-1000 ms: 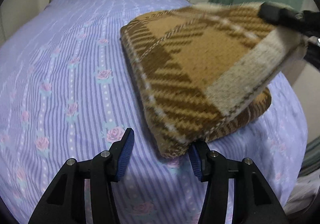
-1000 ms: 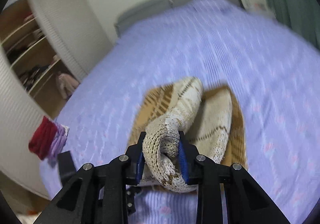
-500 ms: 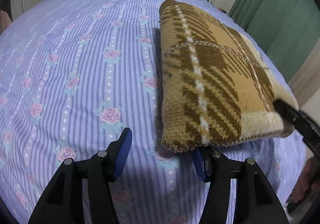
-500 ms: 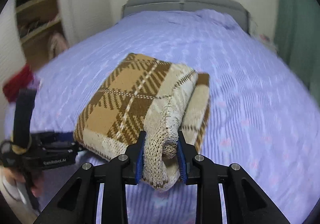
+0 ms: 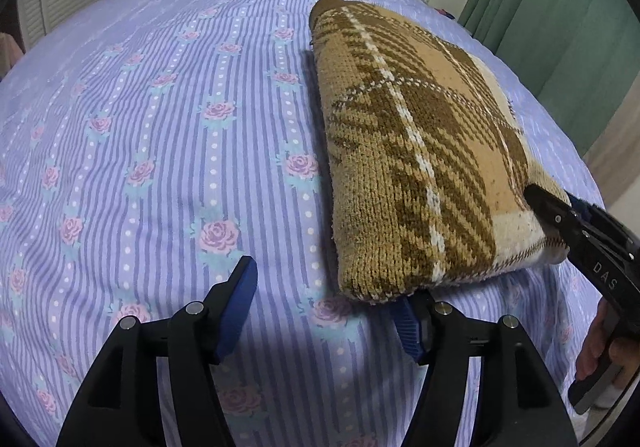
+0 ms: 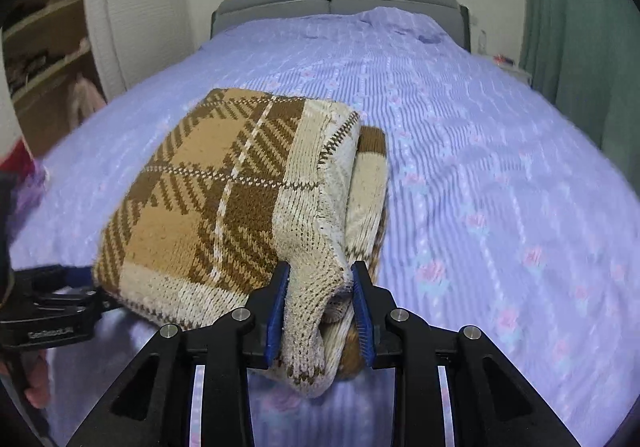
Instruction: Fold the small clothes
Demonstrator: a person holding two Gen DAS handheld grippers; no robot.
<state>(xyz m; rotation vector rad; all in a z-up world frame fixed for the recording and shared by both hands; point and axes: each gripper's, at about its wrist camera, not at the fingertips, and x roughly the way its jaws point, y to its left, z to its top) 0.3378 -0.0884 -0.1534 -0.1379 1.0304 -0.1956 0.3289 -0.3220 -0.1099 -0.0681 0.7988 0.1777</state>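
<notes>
Sweater: folded brown plaid knit [image 5: 420,151], lying on the bed [image 5: 168,119] toward its right edge.
Left gripper [image 5: 326,307]: jaws have just been opening, gaping; near-left corner of the sweater lies over the right finger, left finger well apart from it.
Right gripper [image 6: 320,307]: fingers narrowly apart, pinching the cream corner fold.
Other: green curtain [image 5: 560,27] beyond the right edge.

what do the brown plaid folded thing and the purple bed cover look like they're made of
Brown and cream plaid folded garment: looks like thick knitted yarn, wool or acrylic; rows of knit stitches and a fuzzy matte surface show. Purple striped bed cover with pink roses: looks like thin woven cotton-type cloth, printed, matte, lying smooth.
</notes>
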